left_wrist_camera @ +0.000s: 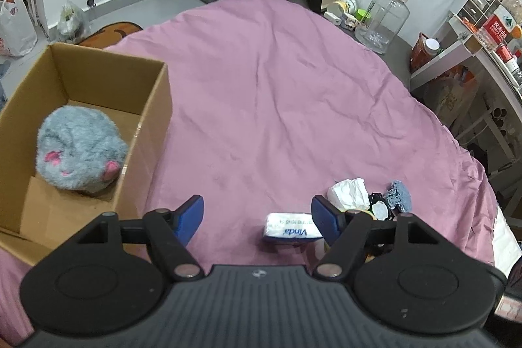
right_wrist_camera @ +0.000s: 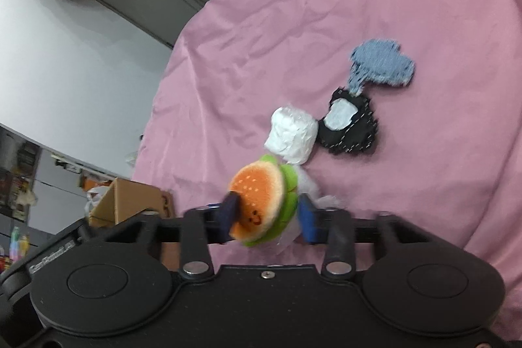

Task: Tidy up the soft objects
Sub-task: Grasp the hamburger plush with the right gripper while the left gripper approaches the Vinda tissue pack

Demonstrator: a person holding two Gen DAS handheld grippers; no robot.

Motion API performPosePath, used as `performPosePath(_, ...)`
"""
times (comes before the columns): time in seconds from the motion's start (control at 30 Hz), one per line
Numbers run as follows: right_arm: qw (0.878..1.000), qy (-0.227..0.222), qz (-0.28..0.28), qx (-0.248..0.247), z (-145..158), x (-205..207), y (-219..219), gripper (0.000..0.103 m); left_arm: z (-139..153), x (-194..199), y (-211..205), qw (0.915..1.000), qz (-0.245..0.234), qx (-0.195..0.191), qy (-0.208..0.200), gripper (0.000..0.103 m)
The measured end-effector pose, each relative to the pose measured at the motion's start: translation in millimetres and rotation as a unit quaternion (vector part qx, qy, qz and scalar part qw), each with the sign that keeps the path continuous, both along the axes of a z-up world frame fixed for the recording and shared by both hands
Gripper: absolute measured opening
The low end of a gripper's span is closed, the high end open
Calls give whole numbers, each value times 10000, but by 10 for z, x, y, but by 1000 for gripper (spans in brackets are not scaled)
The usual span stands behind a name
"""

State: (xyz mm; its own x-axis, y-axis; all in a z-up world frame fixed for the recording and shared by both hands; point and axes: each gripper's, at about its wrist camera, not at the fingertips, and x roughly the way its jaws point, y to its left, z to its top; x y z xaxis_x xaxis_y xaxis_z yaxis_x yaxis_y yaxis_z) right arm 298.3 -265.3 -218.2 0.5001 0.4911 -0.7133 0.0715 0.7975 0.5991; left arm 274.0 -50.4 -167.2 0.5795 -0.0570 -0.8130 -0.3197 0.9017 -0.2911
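While your right gripper [right_wrist_camera: 266,219] has its pads pressed on either side of the burger plush [right_wrist_camera: 261,201], the hold looks shallow — the dark pad bites the orange bun near its edge and the blue pad sits against the green rim, so the toy could squirt out when you lift. It lies on the pink bedspread [right_wrist_camera: 391,5], touching the white crumpled tissue [right_wrist_camera: 292,134]; a wisp of white fluff trails beside the blue pad, and you may drag it along if it is caught. The black patch [right_wrist_camera: 350,126] and the blue knitted piece [right_wrist_camera: 381,62] lie just beyond, clear of the pads.

Your left gripper [left_wrist_camera: 257,219] hangs with its fingers apart and nothing between them. The Vinda tissue pack [left_wrist_camera: 290,227] lies just beside its right finger — close without centring and you could shove the pack aside rather than catch it.

The cardboard box [left_wrist_camera: 153,119] sits to the left, holding the grey plush mouse [left_wrist_camera: 80,157]. Carry the burger low and it could snag the box wall.
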Motion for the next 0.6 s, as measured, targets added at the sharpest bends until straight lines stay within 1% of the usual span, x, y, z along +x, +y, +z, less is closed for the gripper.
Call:
performPosePath(0.1,9999,-90,-84,0,11,-21,-21,30,-73,80,-41,9999,-30,-29,126,73)
performPosePath(0.3,9998,-83,-141,118,-5,-38,-59,29,-188,160,-142,9993,-172,-232,230,74)
performPosePath(0.37,9997,-86,-170,125,-3,-44,-64,28,-229,178,-186,9991,-228,-218,268,74)
performPosePath(0.6,9994,-102,-276,155,-8,-56,-101,27,-374,166,-174,9980,-126,-464,420,74)
